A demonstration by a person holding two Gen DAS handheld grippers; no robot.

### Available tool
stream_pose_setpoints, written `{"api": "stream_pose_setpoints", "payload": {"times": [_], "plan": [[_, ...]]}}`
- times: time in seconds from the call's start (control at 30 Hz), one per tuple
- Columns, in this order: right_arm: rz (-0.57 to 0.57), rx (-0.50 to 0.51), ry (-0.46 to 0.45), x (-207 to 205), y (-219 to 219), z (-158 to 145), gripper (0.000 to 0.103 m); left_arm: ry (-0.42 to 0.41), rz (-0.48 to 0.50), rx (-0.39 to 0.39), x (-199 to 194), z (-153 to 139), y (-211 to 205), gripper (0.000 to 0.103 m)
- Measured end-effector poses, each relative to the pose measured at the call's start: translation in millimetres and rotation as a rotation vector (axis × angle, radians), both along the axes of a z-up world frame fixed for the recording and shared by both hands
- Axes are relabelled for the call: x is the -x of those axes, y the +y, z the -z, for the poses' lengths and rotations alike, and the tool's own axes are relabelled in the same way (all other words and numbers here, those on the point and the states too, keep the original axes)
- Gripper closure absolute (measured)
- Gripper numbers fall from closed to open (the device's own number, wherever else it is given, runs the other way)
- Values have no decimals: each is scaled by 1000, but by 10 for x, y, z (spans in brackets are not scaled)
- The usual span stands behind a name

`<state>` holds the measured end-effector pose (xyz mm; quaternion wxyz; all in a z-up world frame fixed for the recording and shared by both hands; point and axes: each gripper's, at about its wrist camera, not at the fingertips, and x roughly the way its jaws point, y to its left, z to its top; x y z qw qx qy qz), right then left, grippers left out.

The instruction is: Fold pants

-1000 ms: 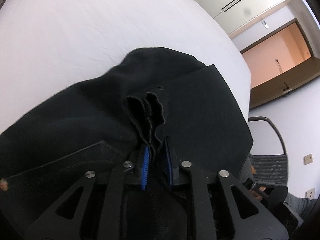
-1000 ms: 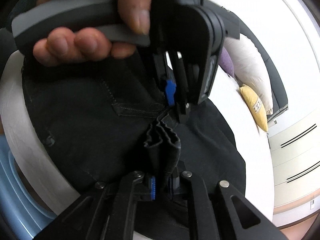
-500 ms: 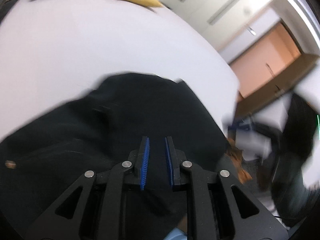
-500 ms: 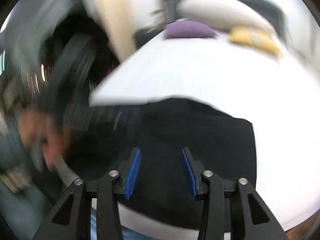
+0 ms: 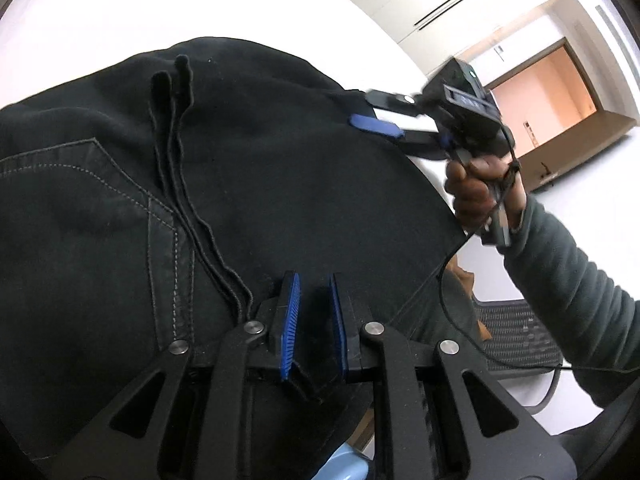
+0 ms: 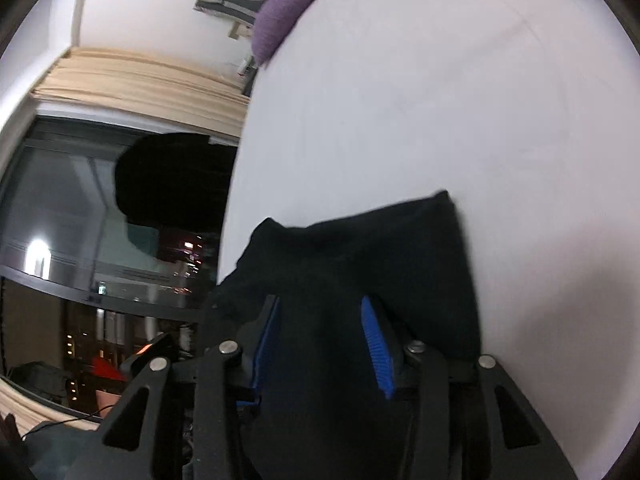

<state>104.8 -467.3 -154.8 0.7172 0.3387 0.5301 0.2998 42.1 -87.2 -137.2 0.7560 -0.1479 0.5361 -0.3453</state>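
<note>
The black pants (image 5: 248, 184) are seen lying folded on the white bed (image 5: 120, 20), near its edge, with the bulk toward 9 o'clock in the left wrist view. A stitched pocket seam is visible at 9 o'clock. Two drawstring ends (image 5: 176, 80) are laid up the cloth toward 11 o'clock. The bundle is kept close to the bed edge, presumably so it can be reached from the standing side.

The left hand-held gripper (image 5: 314, 320) is held low over the near hem at 6 o'clock. Its blue pads are drawn close together, with only a narrow slit between them. Dark cloth is seen in that slit, but whether it is pinched or merely lies behind cannot be told.

The right hand-held gripper (image 5: 376, 114) is seen at 2 o'clock in the left wrist view, carried by a hand (image 5: 480, 196) in a grey sleeve (image 5: 568, 280), at the far right edge of the cloth. In its own view, the right hand-held gripper's (image 6: 320, 344) jaws stand apart, having just been opening. Black fabric lies between them, and the pads are not seen pressing on it. It is judged that the right side is placed there to take a fresh hold on an edge for the next fold.

A purple cushion (image 6: 288, 12) is noted at 11 o'clock at the head of the bed.
</note>
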Motion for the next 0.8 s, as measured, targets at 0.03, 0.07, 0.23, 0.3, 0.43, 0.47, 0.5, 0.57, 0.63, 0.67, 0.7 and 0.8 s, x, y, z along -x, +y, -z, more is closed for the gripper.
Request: {"api": "stream_pose_setpoints", "payload": {"times": [0.03, 0.07, 0.23, 0.3, 0.43, 0.47, 0.5, 0.57, 0.63, 0.67, 0.7, 0.8], "plan": [[-7, -15, 1, 52, -13, 12, 55, -7, 0, -4, -33, -25, 88, 88], [-20, -30, 1, 137, -36, -9, 54, -15, 0, -7, -38, -32, 102, 88], [-94, -42, 9, 613, -87, -42, 53, -8, -15, 21, -11, 20, 61, 88], [-101, -27, 19, 830, -78, -63, 53, -8, -19, 19, -4, 20, 15, 88], [-131, 34, -30, 1080, -38, -367, 44, -17, -29, 16, 181, 55, 55, 88], [-129, 14, -79, 1087, -13, -520, 42, -16, -34, 21, 196, 62, 52, 88], [-125, -2, -112, 1055, -71, -633, 39, -17, -38, 23, 212, 75, 30, 88], [-119, -35, -182, 900, 11, -788, 35, -28, -42, 15, 252, 61, 30, 88], [-94, -70, -201, 700, 111, -773, 29, -35, -48, 7, 323, 30, 37, 88], [-86, -79, -176, 606, 147, -686, 28, -37, -57, 7, 350, 5, 42, 88], [-93, -57, -136, 536, 194, -544, 25, -41, -66, 7, 366, 1, 42, 88], [-85, 126, 15, 489, 351, -21, 41, -66, -131, 4, 487, -164, 252, 88]]}}
